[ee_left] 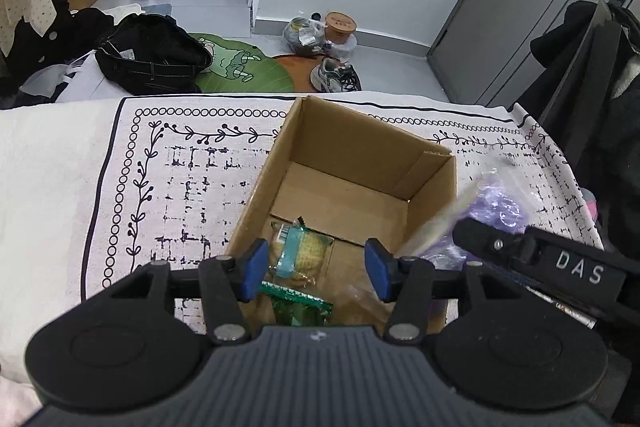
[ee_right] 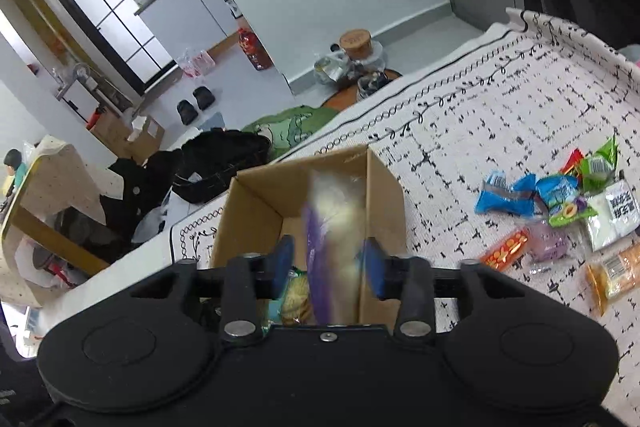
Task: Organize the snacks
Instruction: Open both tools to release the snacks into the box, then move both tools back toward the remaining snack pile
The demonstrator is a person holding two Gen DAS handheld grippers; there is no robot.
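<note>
Right gripper (ee_right: pixel 327 269) jaws apart — blurred purple packet (ee_right: pixel 320 259) between, above cardboard box (ee_right: pixel 256 203).

That purple snack packet (ee_right: pixel 332 239) between my right gripper (ee_right: pixel 329 269) pads is pure motion blur, so I can't read the label or tell if the pads touch it. My left gripper (ee_left: pixel 316 269) hides the green wrapper's (ee_left: pixel 298 301) lower end.
</note>
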